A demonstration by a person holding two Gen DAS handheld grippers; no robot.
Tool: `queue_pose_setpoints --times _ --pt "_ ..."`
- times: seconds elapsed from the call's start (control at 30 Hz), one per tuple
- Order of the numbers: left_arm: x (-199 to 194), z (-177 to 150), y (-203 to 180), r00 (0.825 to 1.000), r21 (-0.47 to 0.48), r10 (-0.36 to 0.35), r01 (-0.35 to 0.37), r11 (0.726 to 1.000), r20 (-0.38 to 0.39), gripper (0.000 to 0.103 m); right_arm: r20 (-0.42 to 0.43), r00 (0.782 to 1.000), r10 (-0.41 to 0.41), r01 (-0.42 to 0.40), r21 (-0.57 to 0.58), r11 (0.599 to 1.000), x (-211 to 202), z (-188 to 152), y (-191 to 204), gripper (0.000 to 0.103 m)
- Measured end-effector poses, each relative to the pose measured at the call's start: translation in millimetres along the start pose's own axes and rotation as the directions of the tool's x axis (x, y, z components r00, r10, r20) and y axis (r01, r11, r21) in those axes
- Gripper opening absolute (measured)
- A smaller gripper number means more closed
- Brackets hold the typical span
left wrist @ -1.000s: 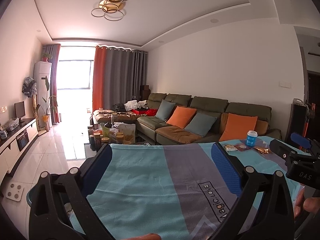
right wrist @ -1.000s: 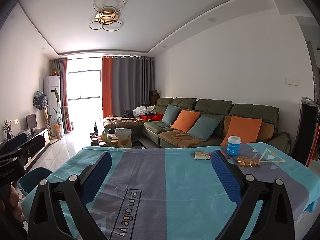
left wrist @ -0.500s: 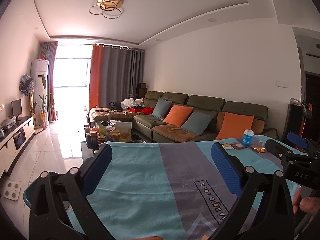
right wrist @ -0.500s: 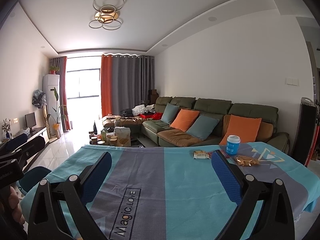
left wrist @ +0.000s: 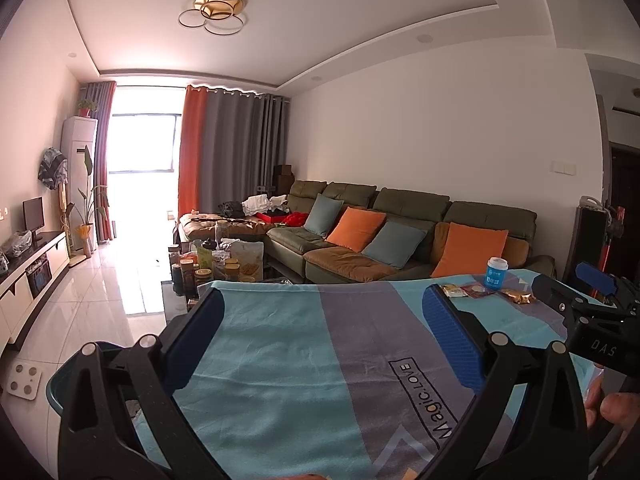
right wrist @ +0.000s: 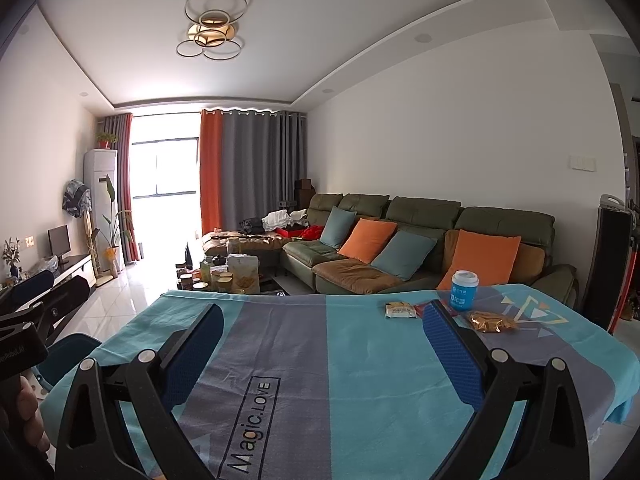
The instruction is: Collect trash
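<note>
Left tool: wide open, empty, above table.
Right tool: wide open, empty.
Trash: blue cup, yellow packet, gold wrapper, table's 1 o'clock corner.

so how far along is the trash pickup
Nothing looks collected yet. Both the left gripper and right gripper are open and empty over the tablecloth. Still left: blue cup, yellow packet, red wrapper, gold wrapper.

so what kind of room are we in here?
Almost certainly a home living room with a dining table. A long green sofa with orange and teal cushions lines the wall, a TV sits on a low cabinet opposite, and both open grippers hover over a table under a turquoise cloth.
</note>
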State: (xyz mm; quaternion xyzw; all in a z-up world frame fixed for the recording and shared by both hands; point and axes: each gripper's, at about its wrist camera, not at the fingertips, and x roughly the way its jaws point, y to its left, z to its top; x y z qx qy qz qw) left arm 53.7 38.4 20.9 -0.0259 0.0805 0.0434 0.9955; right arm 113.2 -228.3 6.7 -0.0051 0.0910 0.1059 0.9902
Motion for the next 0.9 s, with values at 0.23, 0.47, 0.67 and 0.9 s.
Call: queue_pose_setpoints --times 0.23,0.47,0.67,0.9 --pt "1.3 -0.6 -0.1 1.0 -0.004 -0.006 0.006 1.0 -0.014 0.098 -0.004 1.0 -0.001 0.001 0.002 1.0 -0.1 -0.3 0.0 0.096" --pt "2.7 -3.0 0.0 1.0 -0.003 -0.008 0.008 1.0 -0.025 0.098 -0.011 1.0 0.002 -0.002 0.005 1.0 1.1 -0.3 -0.4 0.096" --pt "3.9 -2.7 -1.4 1.0 0.003 -0.016 0.016 1.0 -0.027 0.098 -0.024 1.0 -0.004 0.005 0.021 1.0 5.4 -1.5 -4.2 0.096" --pt "36.6 -0.7 8.0 0.994 0.056 0.022 -0.016 0.998 -0.107 0.098 -0.067 0.996 -0.053 0.053 -0.002 0.999 34.7 2.9 -37.5 0.096"
